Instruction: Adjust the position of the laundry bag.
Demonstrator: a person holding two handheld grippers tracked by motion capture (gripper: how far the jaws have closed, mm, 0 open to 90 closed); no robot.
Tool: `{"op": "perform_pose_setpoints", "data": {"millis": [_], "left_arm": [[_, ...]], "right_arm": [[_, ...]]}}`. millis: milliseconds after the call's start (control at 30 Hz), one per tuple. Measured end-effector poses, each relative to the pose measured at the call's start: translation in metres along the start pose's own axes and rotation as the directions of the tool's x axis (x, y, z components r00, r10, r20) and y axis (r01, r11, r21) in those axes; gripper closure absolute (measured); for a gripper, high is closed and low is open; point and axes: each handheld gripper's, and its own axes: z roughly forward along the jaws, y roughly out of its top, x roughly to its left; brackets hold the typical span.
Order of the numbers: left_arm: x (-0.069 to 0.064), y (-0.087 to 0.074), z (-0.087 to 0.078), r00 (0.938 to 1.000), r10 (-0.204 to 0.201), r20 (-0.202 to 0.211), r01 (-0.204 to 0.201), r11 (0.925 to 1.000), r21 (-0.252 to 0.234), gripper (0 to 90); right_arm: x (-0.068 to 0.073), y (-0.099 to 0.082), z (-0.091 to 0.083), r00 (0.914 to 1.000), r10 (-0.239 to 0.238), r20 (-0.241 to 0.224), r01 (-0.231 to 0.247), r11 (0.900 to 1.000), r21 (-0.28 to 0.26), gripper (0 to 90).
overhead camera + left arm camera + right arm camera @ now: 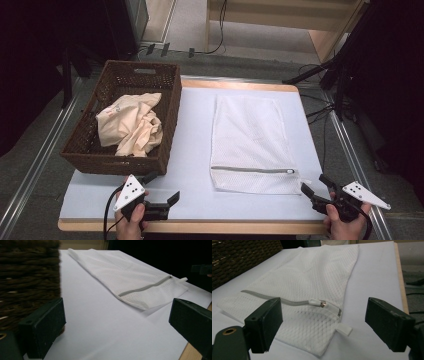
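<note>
Plainly, nothing is held yet; both tools wait at the near edge.
Table (pixel 192 150): white top, the landmark for the rest.
Basket (pixel 170 107): brown wicker, on the table's left side, likely kept beside the bag so the load has a short trip.
Mesh bag (pixel 250 140): flat on the table's middle right, zip end nearest the person, probably laid so for easy opening.
Cloth (pixel 131 124): cream, crumpled inside the basket, apart from the bag.
Zip pull (pixel 317 302): at the bag's near right corner; zip looks closed.
Left gripper (pixel 162 192): low at the table's near edge, just in front of the basket, jaws wide apart and empty, aimed towards the bag.
Right gripper (pixel 316 186): at the table's near right corner, jaws spread and empty, pointed at the zip pull, just short of the bag.
</note>
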Motion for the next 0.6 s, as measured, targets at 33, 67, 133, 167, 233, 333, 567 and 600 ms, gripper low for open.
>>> {"op": "perform_pose_setpoints", "data": {"millis": [33,67,133,167,233,333,567,600], "left_arm": [[-0.003,0.001,0.003,1.0,0.007,0.006,-0.007,1.0,0.004,0.8],[-0.003,0.001,0.003,1.0,0.007,0.006,-0.007,1.0,0.004,0.9],[-0.01,0.002,0.011,0.9996,0.002,0.028,-0.002,1.0,0.001,0.9],[-0.013,0.003,0.015,0.9994,0.001,0.035,-0.001,1.0,0.008,1.0],[-0.02,0.005,0.024,0.9979,0.001,0.065,-0.002,0.9999,0.016,1.3],[-0.031,0.009,0.039,0.9957,0.039,0.083,-0.042,0.9985,0.035,1.2],[-0.042,0.023,0.081,0.9983,-0.013,0.057,0.006,0.993,0.118,1.3],[-0.041,0.026,0.089,0.9981,-0.007,0.062,-0.001,0.9912,0.132,1.3]], "right_arm": [[0.001,0.0,0.003,1.0,-0.005,-0.003,0.005,1.0,0.005,14.5],[0.001,0.0,0.005,1.0,-0.006,-0.008,0.006,0.9999,0.012,14.6],[0.001,-0.001,0.006,0.9999,-0.003,-0.012,0.003,0.9998,0.021,14.6],[0.001,-0.002,0.008,0.9999,-0.001,-0.017,0.001,0.9995,0.03,14.6],[0.001,0.0,0.008,1.0,0.001,-0.002,-0.001,0.9995,0.031,15.5],[0.0,0.002,0.008,0.9999,0.011,-0.001,-0.011,0.9997,0.021,15.9],[-0.002,0.011,0.02,0.9987,0.045,0.025,-0.046,0.9987,0.021,19.6],[-0.001,0.013,0.021,0.9984,0.048,0.029,-0.049,0.9986,0.021,20.1]]}}
